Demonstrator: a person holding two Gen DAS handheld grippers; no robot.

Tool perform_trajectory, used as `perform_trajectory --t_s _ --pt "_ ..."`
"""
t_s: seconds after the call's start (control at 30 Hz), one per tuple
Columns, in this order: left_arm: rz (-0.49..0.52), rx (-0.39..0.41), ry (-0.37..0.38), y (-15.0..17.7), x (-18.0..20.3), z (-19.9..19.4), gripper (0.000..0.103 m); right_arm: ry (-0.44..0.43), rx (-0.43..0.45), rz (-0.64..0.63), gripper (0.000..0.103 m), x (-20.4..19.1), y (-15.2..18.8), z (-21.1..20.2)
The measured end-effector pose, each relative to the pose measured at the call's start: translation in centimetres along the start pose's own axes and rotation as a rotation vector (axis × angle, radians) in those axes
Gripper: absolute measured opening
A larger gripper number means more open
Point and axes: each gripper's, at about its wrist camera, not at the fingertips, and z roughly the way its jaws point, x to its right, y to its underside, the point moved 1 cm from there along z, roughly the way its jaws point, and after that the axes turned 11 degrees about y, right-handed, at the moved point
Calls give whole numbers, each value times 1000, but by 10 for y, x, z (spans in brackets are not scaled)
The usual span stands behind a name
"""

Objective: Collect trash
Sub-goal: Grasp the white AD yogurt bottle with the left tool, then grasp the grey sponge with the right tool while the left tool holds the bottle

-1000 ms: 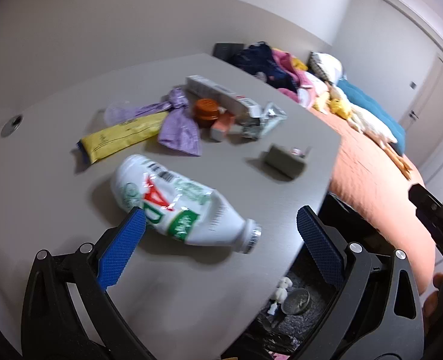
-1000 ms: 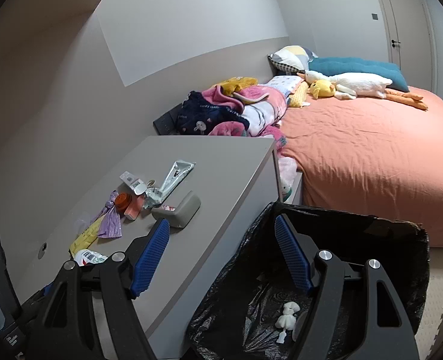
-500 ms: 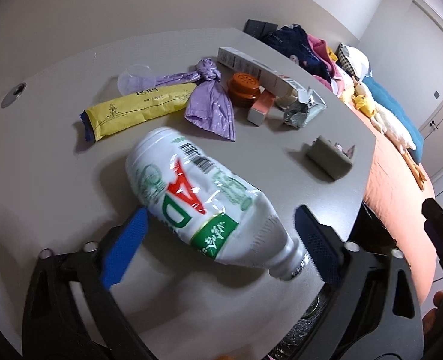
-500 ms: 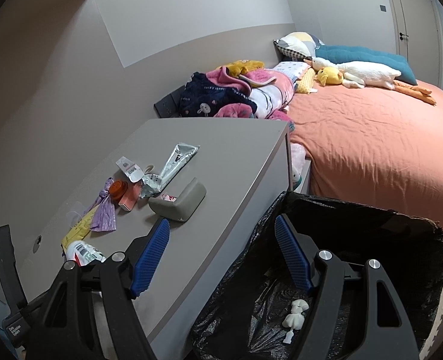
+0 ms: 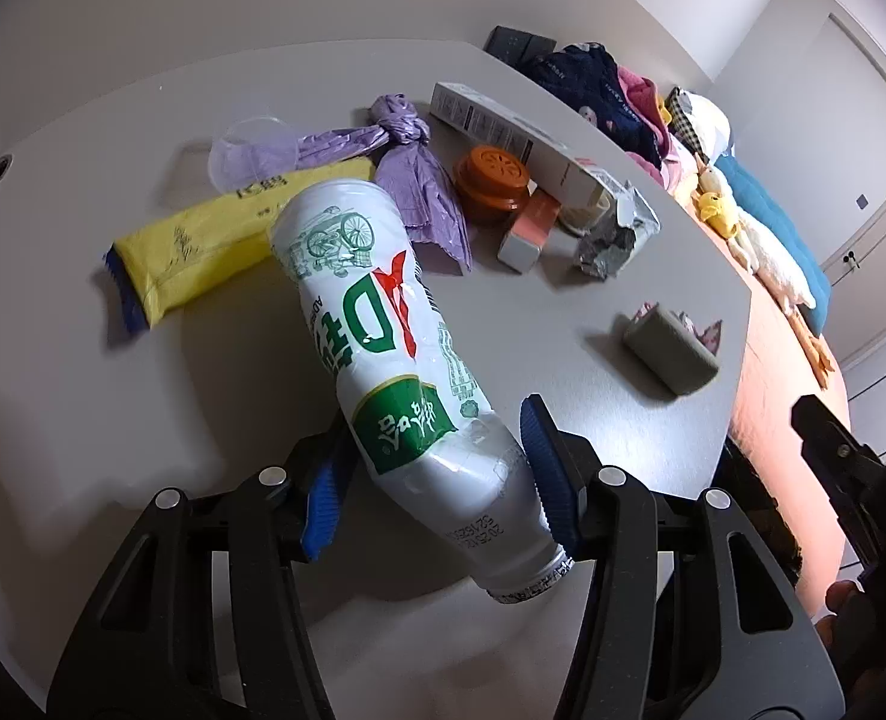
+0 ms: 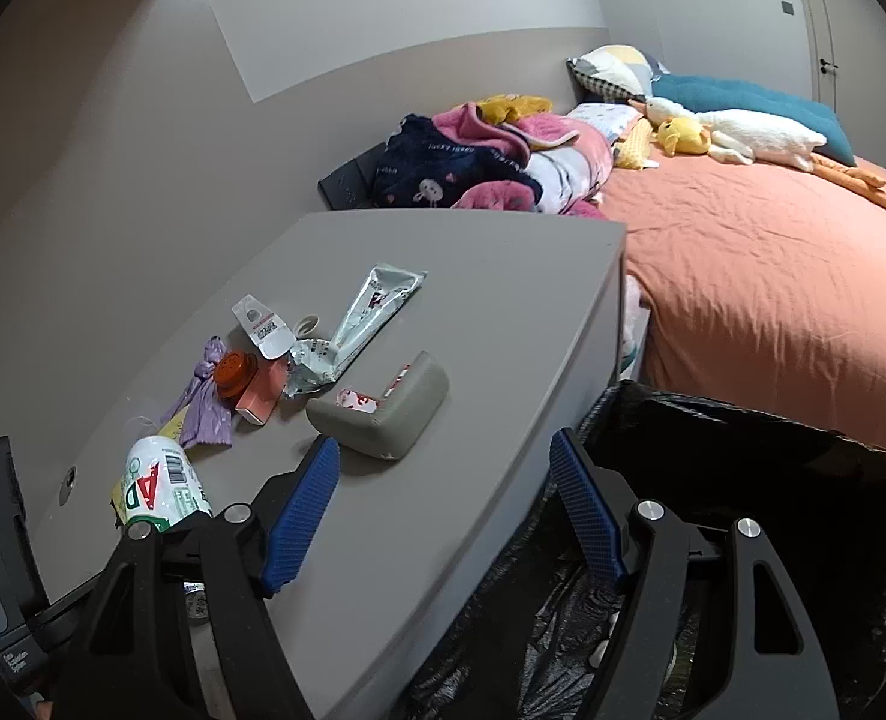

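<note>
My left gripper (image 5: 437, 468) is shut on a white plastic bottle (image 5: 395, 348) with red and green print, gripped near its neck and tilted above the grey table (image 5: 143, 420). The bottle also shows in the right wrist view (image 6: 161, 486). On the table lie a yellow wrapper (image 5: 203, 246), a purple bag (image 5: 407, 180), an orange lid (image 5: 490, 174), a pink box (image 5: 526, 228), a white carton (image 5: 502, 126), crumpled foil (image 5: 616, 234) and a grey foam piece (image 5: 670, 348). My right gripper (image 6: 443, 504) is open and empty over the table edge beside the black trash bag (image 6: 742, 480).
A bed with an orange sheet (image 6: 772, 276) stands to the right, with piled clothes (image 6: 472, 162), pillows and plush toys. A clear plastic lid (image 5: 245, 150) lies behind the yellow wrapper. A wall runs along the table's left side.
My left gripper moved forward around the lying bottle, shut on it and lifted it off the table. My right gripper drifted slightly and stayed open.
</note>
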Motion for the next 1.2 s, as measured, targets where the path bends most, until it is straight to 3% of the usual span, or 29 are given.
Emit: perform_trajectory --t_s 0.17,0.3,0.47,0.63,0.77,1.1,1.2 --pt "36 16 12 -5 0 3 51 -16 -27 17 74 -9 -4 19" --pt "49 52 48 -4 -3 2 37 -28 -62 47 67 -13 -9 37" --pt "71 56 70 -8 -2 5 37 -21 -78 25 66 -23 -11 53" --pt "58 56 96 -10 -5 5 36 -35 -83 51 59 -28 -14 60" --pt "70 70 100 -11 -3 0 36 -62 -83 49 45 -33 -20 62" --pt "62 56 97 -10 -4 2 36 -43 -71 45 47 -37 -23 63" --pt "61 51 99 -11 -5 3 36 -34 -68 55 57 -37 -25 66"
